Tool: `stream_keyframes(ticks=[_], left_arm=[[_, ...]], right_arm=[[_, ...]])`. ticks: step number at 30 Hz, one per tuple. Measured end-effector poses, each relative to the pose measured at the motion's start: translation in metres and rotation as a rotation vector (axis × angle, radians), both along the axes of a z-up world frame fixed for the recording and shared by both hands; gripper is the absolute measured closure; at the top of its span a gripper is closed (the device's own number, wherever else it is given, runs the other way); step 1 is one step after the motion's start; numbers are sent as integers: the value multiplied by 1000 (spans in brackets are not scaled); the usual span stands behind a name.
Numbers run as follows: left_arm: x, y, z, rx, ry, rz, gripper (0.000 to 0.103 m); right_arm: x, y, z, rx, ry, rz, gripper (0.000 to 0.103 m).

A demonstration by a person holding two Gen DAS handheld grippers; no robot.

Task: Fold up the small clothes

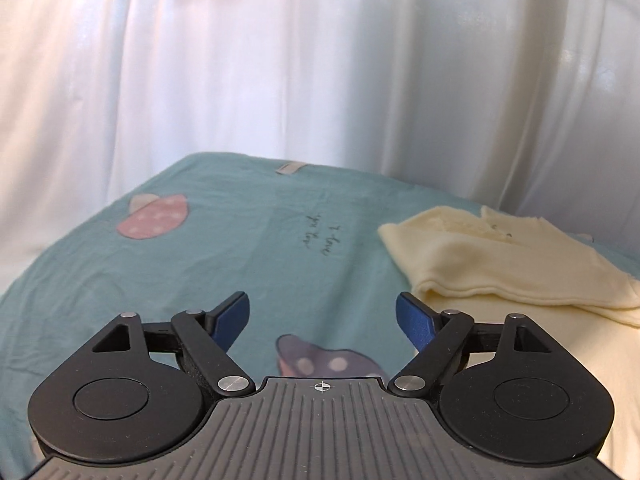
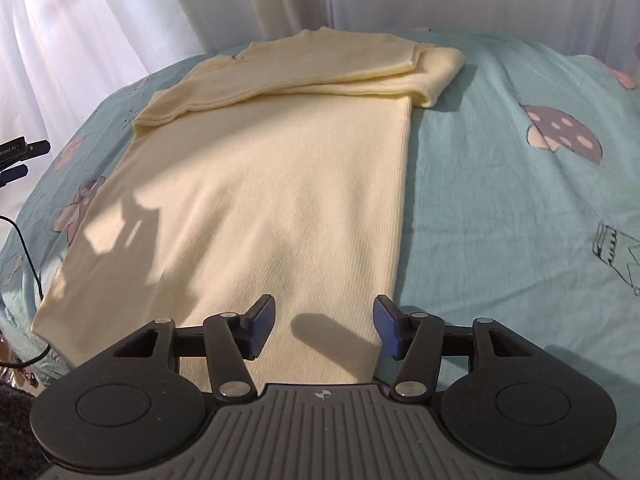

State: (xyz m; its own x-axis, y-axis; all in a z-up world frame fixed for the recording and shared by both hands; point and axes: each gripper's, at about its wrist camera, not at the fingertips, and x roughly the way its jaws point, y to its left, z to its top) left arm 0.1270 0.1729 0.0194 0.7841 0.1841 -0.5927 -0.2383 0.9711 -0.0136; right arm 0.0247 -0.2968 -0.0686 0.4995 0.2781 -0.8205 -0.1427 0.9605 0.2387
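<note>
We show a pale yellow ribbed garment (image 2: 280, 184) lying flat on a bed covered by a teal sheet (image 2: 500, 200) printed with mushrooms, white curtains (image 1: 280, 60) behind. Its far end is already folded: a band of doubled cloth (image 2: 320, 72) lies across the top. The long axis runs from the near hem, just below the right hand-held gripper (image 2: 324, 328), away toward the curtains; the right-hand edge is straight, the left edge slants outward toward the near corner.

The right hand-held gripper stands moderately wide with nothing between its pads, poised over the near hem close to the right edge. The left hand-held gripper (image 1: 322, 320) stands wide and empty over bare sheet, the garment's folded end (image 1: 500, 264) off to its right.

We judge the risks as follows. The left hand-held gripper is well off the cloth, so a pinch there would catch only sheet. Pads closing on the hem may also gather the sheet beneath, dragging it with the fold. Unequal lifts at the two near corners would skew the fold, and a tug along the long axis could slide the doubled band open.
</note>
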Motion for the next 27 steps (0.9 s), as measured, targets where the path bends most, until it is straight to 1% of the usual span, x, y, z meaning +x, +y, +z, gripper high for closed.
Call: stream_keyframes(ticks=[1, 3, 5, 7, 9, 11, 12, 14, 15, 16, 18, 20, 21, 22, 24, 25, 26, 27], left_arm=[[-4, 2, 3, -8, 28, -14, 14], [-16, 5, 2, -92, 98, -85, 11], [-28, 2, -8, -182, 156, -169, 9], [-36, -5, -22, -228, 233, -214, 9], [-42, -15, -34, -225, 297, -249, 9], [-48, -24, -39, -213, 341, -296, 9], [-53, -28, -41, -207, 356, -336, 9], [-58, -33, -44, -210, 393, -396, 11], [-62, -35, -46, -216, 416, -417, 12], [-66, -35, -49, -231, 433, -425, 14], [-68, -31, -57, -285, 471, -423, 20], [-67, -25, -69, -359, 520, -398, 34], [-68, -23, -70, -385, 502, -396, 34], [-68, -22, -71, -409, 509, -392, 39], [-67, -20, -71, -437, 515, -386, 49], [-68, -20, -71, -451, 522, -390, 60], [-68, -19, -71, -455, 524, -392, 68], [-69, -19, -71, -455, 522, -393, 70]], right_arm=[[-8, -5, 0, 26, 22, -18, 41], [-18, -16, -3, 116, 63, -51, 41], [-24, -27, -9, 218, 102, -94, 41], [-30, -37, -12, 293, 123, -128, 42], [-33, -46, -15, 367, 147, -162, 47], [-36, -54, -21, 438, 172, -190, 52], [-37, -56, -24, 458, 185, -198, 58], [-39, -56, -29, 486, 209, -202, 64], [-40, -57, -31, 501, 215, -202, 67], [-41, -57, -33, 520, 226, -198, 67], [-42, -56, -36, 540, 238, -194, 68], [-42, -54, -37, 552, 244, -191, 71], [-41, -54, -38, 560, 251, -191, 73], [-41, -52, -39, 569, 257, -190, 74], [-39, -49, -43, 581, 268, -182, 83], [-39, -47, -43, 577, 270, -177, 85], [-39, -46, -44, 572, 270, -172, 89], [-39, -44, -44, 567, 269, -169, 93]])
